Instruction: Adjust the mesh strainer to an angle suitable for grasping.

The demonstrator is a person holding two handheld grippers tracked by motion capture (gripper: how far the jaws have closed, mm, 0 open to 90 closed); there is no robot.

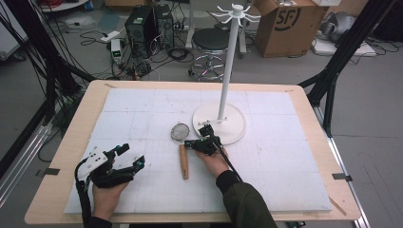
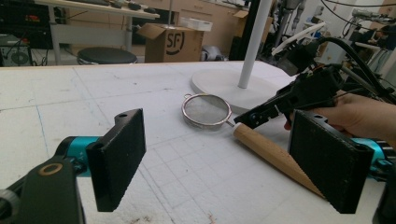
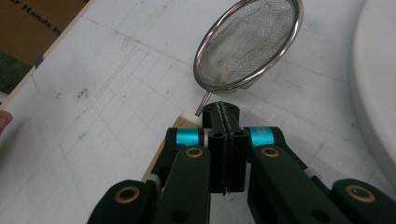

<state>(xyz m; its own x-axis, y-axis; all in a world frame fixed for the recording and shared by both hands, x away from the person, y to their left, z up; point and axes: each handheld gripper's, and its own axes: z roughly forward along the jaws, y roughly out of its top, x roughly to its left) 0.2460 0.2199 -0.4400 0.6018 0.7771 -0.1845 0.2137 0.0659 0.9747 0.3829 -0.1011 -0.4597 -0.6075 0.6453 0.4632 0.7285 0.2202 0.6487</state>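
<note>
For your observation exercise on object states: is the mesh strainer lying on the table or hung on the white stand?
Lying on the table. The strainer rests on the white table mat beside the stand's round base; the stand's hooks are bare.

On the counter (image 1: 304, 102), a white gridded mat covers most of the wooden top. A strainer (image 1: 180, 132) with a round mesh bowl and a wooden handle lies near the middle, handle toward the person. Just right of it stands a white rack (image 1: 224, 85), a tall pole on a round base. The right hand-held gripper (image 1: 190, 143) sits at the joint between bowl and handle, jaws together. The left hand-held gripper (image 1: 133, 156) rests well apart at the lower left, jaws spread, nothing between them.
</note>
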